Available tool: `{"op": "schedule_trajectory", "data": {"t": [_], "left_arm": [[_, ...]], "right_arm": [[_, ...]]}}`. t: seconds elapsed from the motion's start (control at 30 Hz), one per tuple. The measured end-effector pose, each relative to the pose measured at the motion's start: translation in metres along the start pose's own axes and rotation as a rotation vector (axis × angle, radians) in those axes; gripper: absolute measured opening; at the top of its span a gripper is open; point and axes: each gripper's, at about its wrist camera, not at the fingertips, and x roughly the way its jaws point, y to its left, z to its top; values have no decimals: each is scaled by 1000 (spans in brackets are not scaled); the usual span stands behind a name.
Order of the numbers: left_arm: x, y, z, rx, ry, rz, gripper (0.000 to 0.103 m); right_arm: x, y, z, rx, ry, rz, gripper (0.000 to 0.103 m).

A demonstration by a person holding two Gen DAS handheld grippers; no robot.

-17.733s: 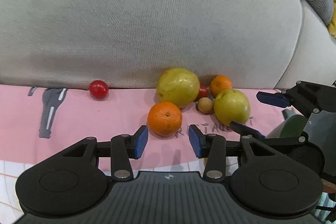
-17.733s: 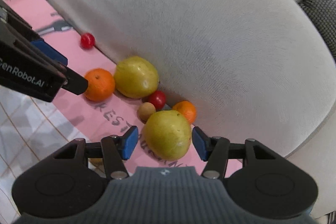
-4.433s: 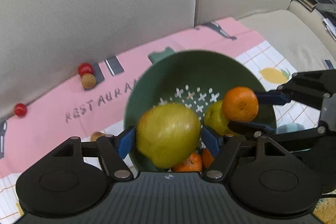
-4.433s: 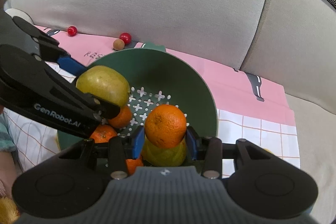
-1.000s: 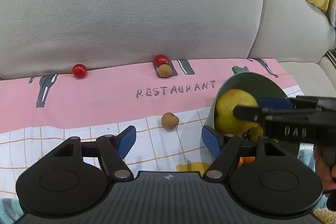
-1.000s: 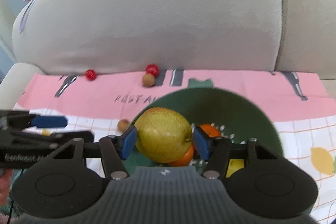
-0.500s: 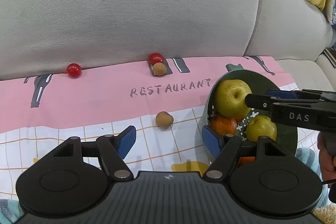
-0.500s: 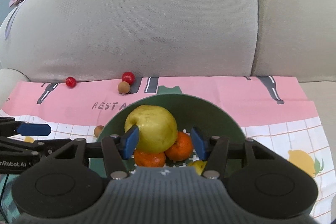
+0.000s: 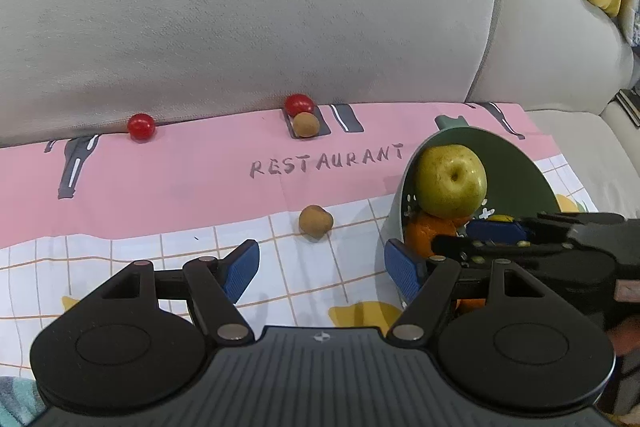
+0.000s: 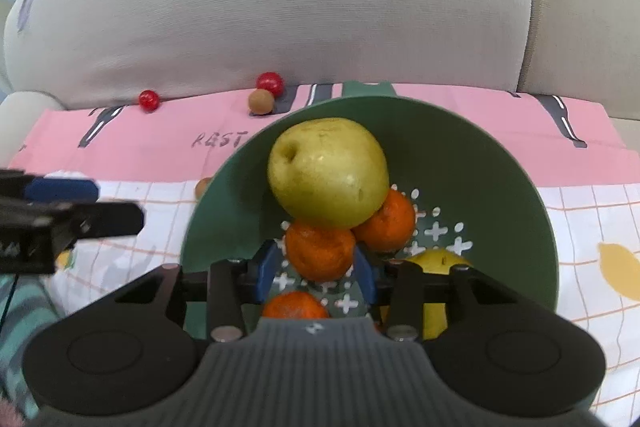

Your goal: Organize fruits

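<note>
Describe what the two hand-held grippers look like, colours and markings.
Both are matte black plastic. The left hand-held gripper has a ribbed grey-black body, two round discs, silver pivot bolts and blue ribbed pads. The right hand-held gripper is built the same, with blue pads. White lettering marks its side, unreadable.

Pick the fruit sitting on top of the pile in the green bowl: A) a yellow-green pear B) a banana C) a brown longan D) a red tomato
A: the pear rests on two oranges inside the bowl.
</note>
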Motion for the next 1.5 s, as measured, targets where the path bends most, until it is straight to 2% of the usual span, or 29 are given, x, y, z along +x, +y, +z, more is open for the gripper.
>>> {"op": "schedule_trajectory", "data": {"t": [0.17, 0.33, 0.4, 0.47, 0.53, 0.6, 0.7, 0.73, 0.77, 0.83, 0.97, 1.23, 1.27, 1.3, 1.33, 1.5], "left_arm": [[2, 4, 0, -9, 4, 0, 84], [5, 6, -1, -15, 14, 1, 84], [6, 6, -1, -16, 16, -2, 84], [7, 6, -2, -18, 16, -4, 84], [8, 5, -2, -19, 17, -7, 84], [9, 3, -3, -18, 18, -10, 84], [10, 0, -3, -12, 20, -16, 84], [10, -1, -3, -8, 20, -18, 84], [10, -3, -3, -4, 20, -20, 84], [8, -4, -3, 4, 19, -22, 84], [4, -2, -1, -3, 13, -11, 84], [5, -2, 0, -1, 16, -12, 84], [5, -3, -1, 3, 15, -14, 84], [4, -3, -1, 5, 14, -15, 84], [4, -4, -1, 6, 12, -18, 84], [7, -6, -1, 2, 14, -22, 84]], "right_arm": [[15, 0, 0, 33, 25, -6, 41], [9, -2, -1, 47, 38, 8, 38], [2, -2, -2, 40, 41, 3, 24], [-8, -7, -3, 48, 41, 28, 0], [-16, -12, -4, 72, 53, 54, 0], [-22, -14, -6, 68, 50, 43, 0], [-20, -16, -7, 94, 50, 55, 14], [-17, -16, -7, 104, 49, 57, 29], [-15, -15, -6, 102, 43, 58, 33], [-3, -7, -3, 71, 39, 42, 33], [12, 4, -1, -12, 25, -29, 39], [0, -2, -1, -34, 34, -34, 34], [-5, -3, -2, -33, 28, -32, 25], [-11, -5, -1, -40, 20, -36, 9], [-17, -7, -1, -43, 14, -29, 0], [-30, -18, -1, -3, 28, 16, 0]]}}
